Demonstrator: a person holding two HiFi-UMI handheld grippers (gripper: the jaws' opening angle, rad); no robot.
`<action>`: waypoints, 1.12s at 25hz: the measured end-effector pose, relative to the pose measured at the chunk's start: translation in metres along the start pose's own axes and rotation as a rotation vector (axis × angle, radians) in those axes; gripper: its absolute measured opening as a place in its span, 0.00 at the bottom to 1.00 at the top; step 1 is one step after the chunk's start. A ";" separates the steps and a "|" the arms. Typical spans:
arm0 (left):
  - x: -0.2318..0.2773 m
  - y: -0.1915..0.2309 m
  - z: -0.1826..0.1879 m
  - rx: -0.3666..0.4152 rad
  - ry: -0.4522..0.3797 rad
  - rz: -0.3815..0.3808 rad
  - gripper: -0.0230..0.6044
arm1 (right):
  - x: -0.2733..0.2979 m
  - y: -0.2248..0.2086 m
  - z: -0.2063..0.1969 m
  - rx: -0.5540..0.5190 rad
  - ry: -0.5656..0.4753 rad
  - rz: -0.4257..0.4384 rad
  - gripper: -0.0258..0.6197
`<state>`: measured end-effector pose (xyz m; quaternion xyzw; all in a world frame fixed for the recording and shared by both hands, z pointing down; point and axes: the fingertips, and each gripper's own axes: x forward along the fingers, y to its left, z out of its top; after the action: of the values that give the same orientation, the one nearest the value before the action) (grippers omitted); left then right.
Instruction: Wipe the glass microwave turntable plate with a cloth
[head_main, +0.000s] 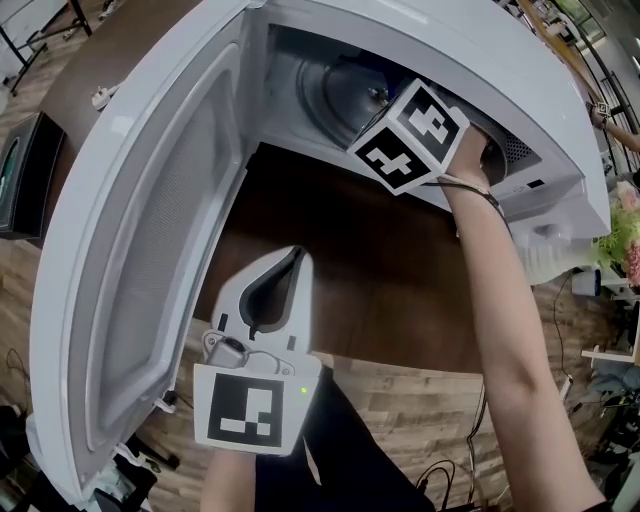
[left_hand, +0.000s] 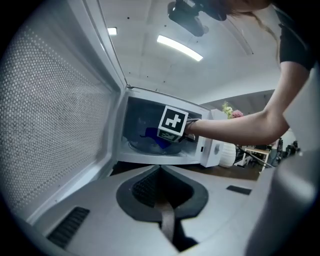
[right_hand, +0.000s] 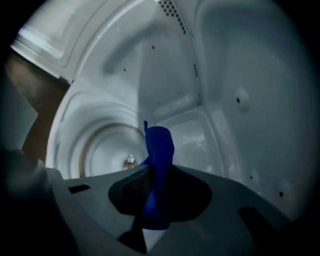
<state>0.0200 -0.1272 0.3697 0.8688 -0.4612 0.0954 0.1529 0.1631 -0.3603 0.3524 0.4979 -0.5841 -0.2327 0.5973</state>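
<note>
While one blue cloth was pinched by the right gripper, the left gripper was seen closed, empty; one round clear plate was seen inside one microwave.

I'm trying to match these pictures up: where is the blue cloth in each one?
Head view: not in it.
Left gripper view: blue cloth at centre, inside the microwave.
Right gripper view: lower centre, clamped in the right tool.
Shared landmark: the microwave's white cavity.
</note>
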 end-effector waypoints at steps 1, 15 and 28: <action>0.000 0.000 0.000 0.001 0.001 0.001 0.04 | -0.007 0.004 0.007 0.004 -0.029 0.007 0.14; -0.007 0.003 -0.007 -0.020 0.014 0.004 0.04 | -0.070 0.065 0.062 0.035 -0.245 0.230 0.14; -0.003 0.000 -0.008 -0.015 0.014 -0.001 0.04 | -0.039 0.075 0.035 -0.047 -0.142 0.240 0.14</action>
<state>0.0181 -0.1219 0.3759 0.8671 -0.4605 0.0980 0.1627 0.1001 -0.3081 0.3929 0.3928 -0.6745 -0.2077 0.5895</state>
